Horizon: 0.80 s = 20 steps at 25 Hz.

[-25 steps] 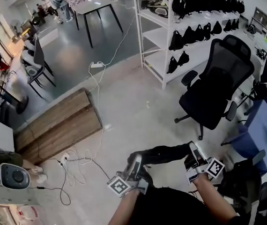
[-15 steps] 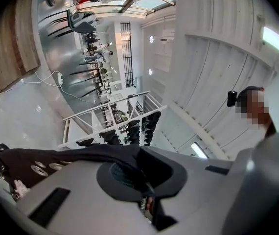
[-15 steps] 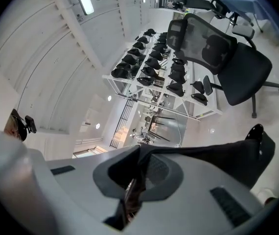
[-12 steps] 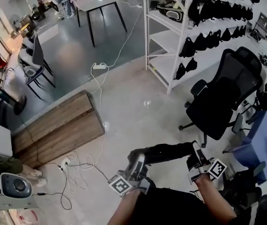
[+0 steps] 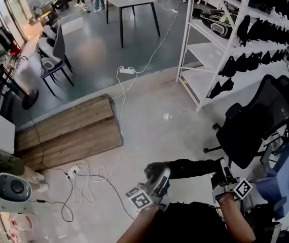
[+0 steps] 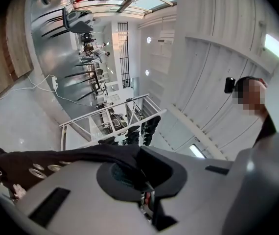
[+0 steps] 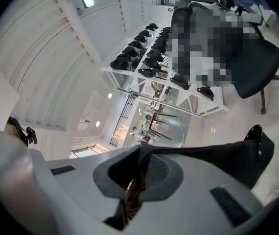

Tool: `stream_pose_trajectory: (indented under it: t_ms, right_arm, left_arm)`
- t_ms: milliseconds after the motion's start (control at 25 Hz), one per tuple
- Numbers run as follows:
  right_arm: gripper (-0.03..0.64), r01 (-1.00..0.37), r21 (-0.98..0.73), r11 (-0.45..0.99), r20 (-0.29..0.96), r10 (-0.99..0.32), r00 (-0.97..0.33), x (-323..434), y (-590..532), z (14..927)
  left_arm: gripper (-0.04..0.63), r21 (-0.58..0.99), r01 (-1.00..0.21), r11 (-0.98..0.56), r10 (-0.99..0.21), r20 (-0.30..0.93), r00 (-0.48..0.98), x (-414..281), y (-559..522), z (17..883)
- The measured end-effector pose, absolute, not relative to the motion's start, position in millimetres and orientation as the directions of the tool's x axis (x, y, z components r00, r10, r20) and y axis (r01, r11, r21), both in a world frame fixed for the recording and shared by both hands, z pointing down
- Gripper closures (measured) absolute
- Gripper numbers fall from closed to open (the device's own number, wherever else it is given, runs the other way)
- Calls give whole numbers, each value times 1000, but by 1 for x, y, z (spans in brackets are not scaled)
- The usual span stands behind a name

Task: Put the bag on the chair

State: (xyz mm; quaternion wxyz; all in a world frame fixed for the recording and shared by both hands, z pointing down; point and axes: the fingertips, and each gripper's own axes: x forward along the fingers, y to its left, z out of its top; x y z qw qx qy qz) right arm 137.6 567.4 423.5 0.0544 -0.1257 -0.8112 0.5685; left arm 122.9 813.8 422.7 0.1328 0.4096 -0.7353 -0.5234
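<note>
The left gripper and right gripper are both clamped tight on opposite ends of the black bag, which hangs stretched between them above the floor, at about 5 o'clock in the head view. The black office chair stands apart at 2 o'clock from the bag, beside a white shelving rack.

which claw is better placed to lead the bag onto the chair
Right. The right claw grips the black bag at the end nearer the office chair; the left claw holds the far end.
</note>
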Motion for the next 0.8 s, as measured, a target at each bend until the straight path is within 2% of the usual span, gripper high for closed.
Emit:
stream_pose_trajectory:
  t_ms: [800]
  right_arm:
    - [609,190,-938,291,-56,414,-908,81,636,430]
  left_arm:
    - [581,860,-466,206,-684,-214,-698,100,880,424]
